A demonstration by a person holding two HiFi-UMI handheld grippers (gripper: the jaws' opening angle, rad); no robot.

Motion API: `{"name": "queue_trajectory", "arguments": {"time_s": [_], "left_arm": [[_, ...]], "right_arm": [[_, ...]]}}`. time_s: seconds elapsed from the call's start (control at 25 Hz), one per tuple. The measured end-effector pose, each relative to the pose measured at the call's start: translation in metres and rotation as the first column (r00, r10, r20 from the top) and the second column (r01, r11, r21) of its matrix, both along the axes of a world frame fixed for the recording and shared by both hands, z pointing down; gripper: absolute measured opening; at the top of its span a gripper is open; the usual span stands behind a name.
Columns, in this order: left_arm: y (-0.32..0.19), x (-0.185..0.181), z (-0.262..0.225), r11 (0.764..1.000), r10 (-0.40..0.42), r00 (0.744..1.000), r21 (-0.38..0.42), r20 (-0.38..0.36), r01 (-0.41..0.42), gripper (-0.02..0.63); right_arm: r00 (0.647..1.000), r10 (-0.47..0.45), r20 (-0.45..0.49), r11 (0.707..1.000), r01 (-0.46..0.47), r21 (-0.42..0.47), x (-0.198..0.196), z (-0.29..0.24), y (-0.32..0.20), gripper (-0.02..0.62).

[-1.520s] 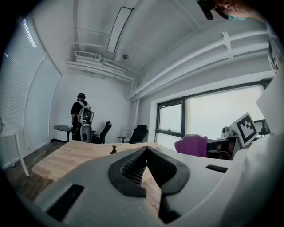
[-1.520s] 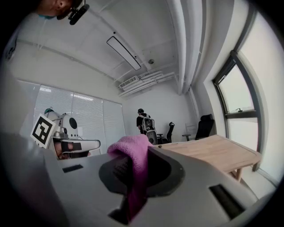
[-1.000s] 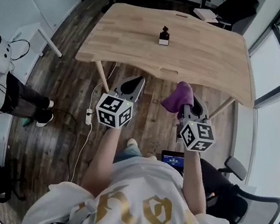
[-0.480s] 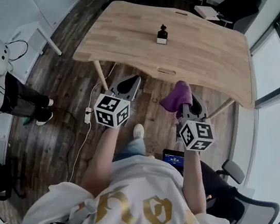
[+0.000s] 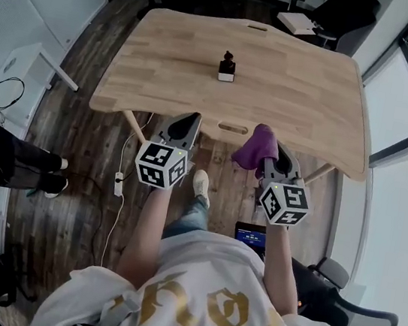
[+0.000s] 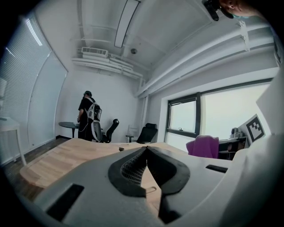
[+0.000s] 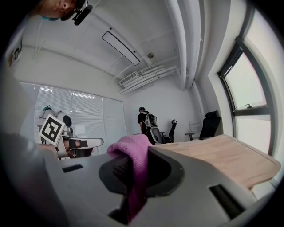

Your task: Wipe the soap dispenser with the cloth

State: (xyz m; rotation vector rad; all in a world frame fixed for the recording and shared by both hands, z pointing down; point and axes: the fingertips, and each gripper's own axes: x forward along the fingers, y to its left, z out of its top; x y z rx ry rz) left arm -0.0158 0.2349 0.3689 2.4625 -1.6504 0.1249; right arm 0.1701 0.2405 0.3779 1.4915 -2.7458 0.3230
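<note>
The wooden desk carries a single thing: the soap dispenser, a small dark bottle on a pale base; it stands upright near the desk's middle, a little left of centre and nearer the far edge than the near one, with bare wood all round it.

The left hand-held gripper is at the desk's near edge, left of the slot cut into that edge; its jaws are closed tip to tip with nothing between them, as the left gripper view shows plainly; its marker cube sits behind it, off the desk and over the floor.

The right hand-held gripper is at the same near edge, right of the slot, with its own marker cube behind it; its jaws are clamped on the purple cloth, which bunches above the tips and hangs down between the pads in the right gripper view. Both hand-held grippers point roughly level towards the desk's far side and are well apart from the soap dispenser.

Beyond the far edge of the desk a person with a backpack stands beside dark office chairs; below the near edge, on the plank floor, lie a white cable and a lit screen.
</note>
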Motion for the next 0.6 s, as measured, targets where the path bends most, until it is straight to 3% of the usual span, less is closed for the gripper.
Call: {"name": "queue_trajectory", "arguments": {"time_s": [0.6], "left_arm": [[-0.264,-0.058,0.031,0.993,0.098,0.995,-0.072,0.006,-0.097,0.009]], "right_arm": [[0.995,0.071,-0.071,0.994,-0.077,-0.078,-0.057,0.031,-0.244,0.034]]}}
